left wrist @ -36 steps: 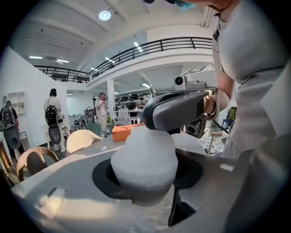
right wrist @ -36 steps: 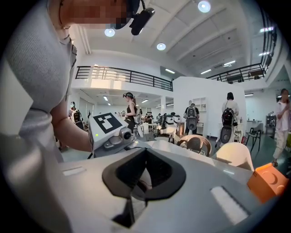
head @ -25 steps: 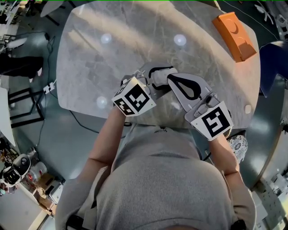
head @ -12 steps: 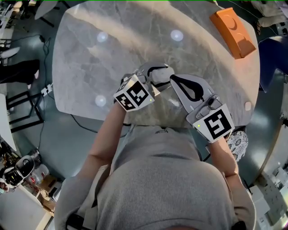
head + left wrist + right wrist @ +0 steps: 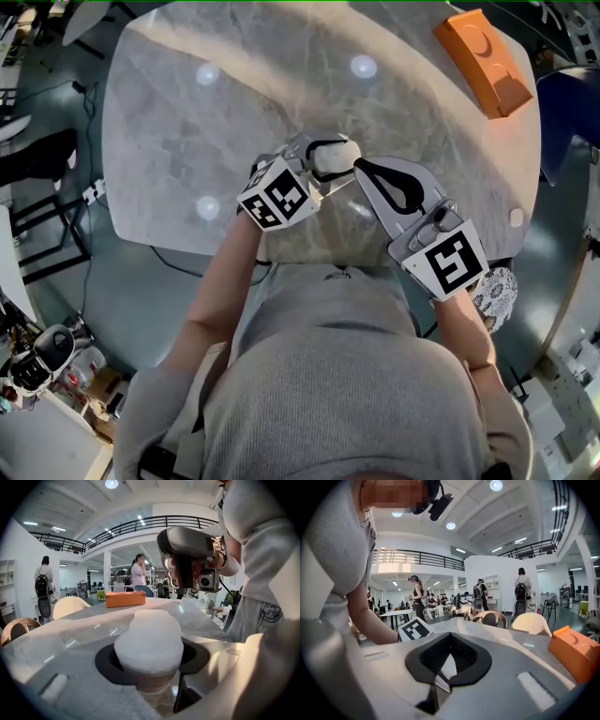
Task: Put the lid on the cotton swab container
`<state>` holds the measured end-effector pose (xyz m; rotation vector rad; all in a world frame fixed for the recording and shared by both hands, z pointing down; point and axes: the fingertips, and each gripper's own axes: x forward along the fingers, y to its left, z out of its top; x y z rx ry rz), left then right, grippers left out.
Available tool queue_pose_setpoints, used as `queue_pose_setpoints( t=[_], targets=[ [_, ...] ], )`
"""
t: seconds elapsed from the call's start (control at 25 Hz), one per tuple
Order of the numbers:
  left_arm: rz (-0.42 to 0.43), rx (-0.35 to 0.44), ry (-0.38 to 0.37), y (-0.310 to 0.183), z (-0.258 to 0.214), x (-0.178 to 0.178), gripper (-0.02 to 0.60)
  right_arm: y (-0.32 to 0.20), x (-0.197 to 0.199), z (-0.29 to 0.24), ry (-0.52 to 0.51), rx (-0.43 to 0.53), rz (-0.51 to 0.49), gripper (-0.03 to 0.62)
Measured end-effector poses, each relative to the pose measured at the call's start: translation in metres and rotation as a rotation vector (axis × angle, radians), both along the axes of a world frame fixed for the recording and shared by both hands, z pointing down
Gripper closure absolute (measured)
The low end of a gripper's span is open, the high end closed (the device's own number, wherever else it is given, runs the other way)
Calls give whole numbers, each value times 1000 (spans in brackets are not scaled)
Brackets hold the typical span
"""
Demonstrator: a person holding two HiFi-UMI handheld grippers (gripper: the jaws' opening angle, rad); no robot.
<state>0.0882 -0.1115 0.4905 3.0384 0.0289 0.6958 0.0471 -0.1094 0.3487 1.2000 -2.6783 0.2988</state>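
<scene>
The left tool grasps the cotton swab container, whose white lid sits on top; its jaws press on both sides. The right tool is clenched with nothing inside, and its tip is just beside the container. The cubes on both tools carry only black and white square marks. Compared with one second ago, the left tool has sunk a little toward the grey table. An orange box lies well apart.

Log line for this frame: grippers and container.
left gripper: gripping cotton swab container, white lid on top | right gripper: shut, empty, alongside | orange box: far table corner
</scene>
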Motion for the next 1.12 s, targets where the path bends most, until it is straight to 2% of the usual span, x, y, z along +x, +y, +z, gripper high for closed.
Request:
queue_pose_setpoints(
  t=[0.68, 1.12],
  targets=[
    [60, 15, -84, 6, 31, -3, 365, -2, 3, 4, -18, -14, 11, 592],
    [46, 0, -84, 4, 37, -8, 362, -6, -1, 5, -31, -25, 2, 592]
  ],
)
